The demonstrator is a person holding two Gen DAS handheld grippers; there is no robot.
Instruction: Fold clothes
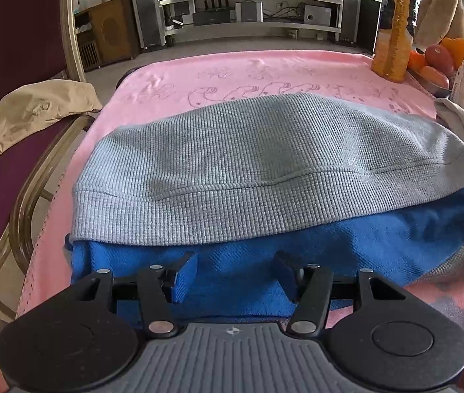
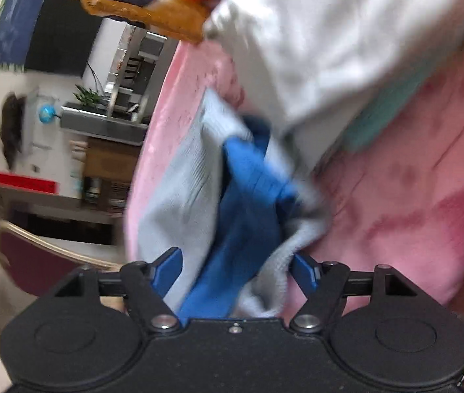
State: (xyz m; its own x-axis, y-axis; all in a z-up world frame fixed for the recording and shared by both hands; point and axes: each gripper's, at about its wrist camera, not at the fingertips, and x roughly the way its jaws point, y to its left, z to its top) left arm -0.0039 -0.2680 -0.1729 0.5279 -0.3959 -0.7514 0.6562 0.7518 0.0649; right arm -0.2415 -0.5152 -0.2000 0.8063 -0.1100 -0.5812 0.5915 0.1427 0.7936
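Observation:
A grey waffle-knit garment (image 1: 258,150) with a blue part (image 1: 264,245) lies folded on the pink table cover (image 1: 173,91). My left gripper (image 1: 235,275) hovers at the garment's near edge, over the blue cloth. Its jaws stand open and its blue pads (image 1: 184,275) pinch nothing. The right wrist view is blurred and tilted. There the same grey and blue garment (image 2: 248,196) is bunched between the jaws of my right gripper (image 2: 236,271). That gripper's pads (image 2: 168,270) stand wide beside the slack cloth and do not press on it.
An orange juice bottle (image 1: 395,23) and a bowl of fruit (image 1: 438,59) stand at the table's far right. A white garment (image 2: 330,39) lies beside them. A beige garment (image 1: 28,111) rests on the maroon chair (image 1: 12,32) at the left.

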